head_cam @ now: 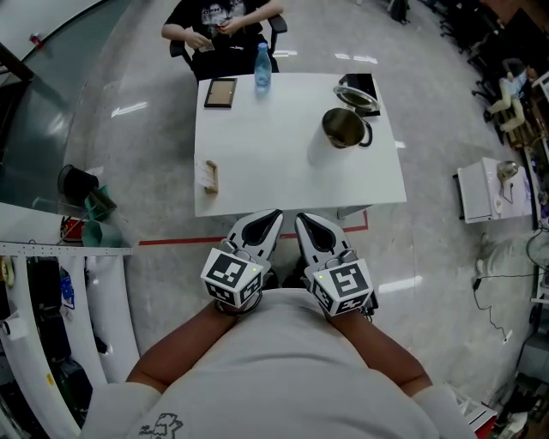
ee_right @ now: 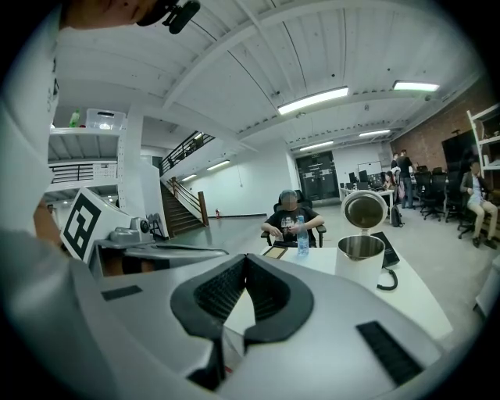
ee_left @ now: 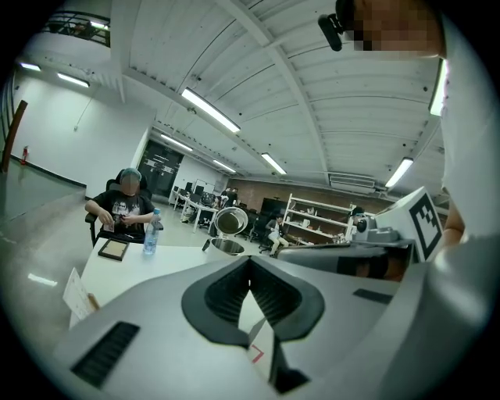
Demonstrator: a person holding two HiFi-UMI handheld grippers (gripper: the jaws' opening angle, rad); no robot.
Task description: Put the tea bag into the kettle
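The tea bag [head_cam: 208, 176] lies flat near the left edge of the white table [head_cam: 283, 171]; it also shows low at the left in the left gripper view [ee_left: 78, 295]. The steel kettle [head_cam: 346, 127] stands at the table's far right with its lid [head_cam: 356, 97] swung open, and it shows in the right gripper view [ee_right: 361, 258]. My left gripper [head_cam: 271, 216] and right gripper [head_cam: 304, 221] are held side by side close to my body, just short of the table's near edge. Both are shut and hold nothing, with their fingertips touching [ee_left: 250, 262] [ee_right: 246, 260].
A water bottle [head_cam: 262, 67] and a dark framed tablet [head_cam: 220, 92] sit at the table's far edge, in front of a seated person [head_cam: 225, 26]. Red tape [head_cam: 180, 241] marks the floor by the near edge. Shelving stands at the left [head_cam: 51, 283].
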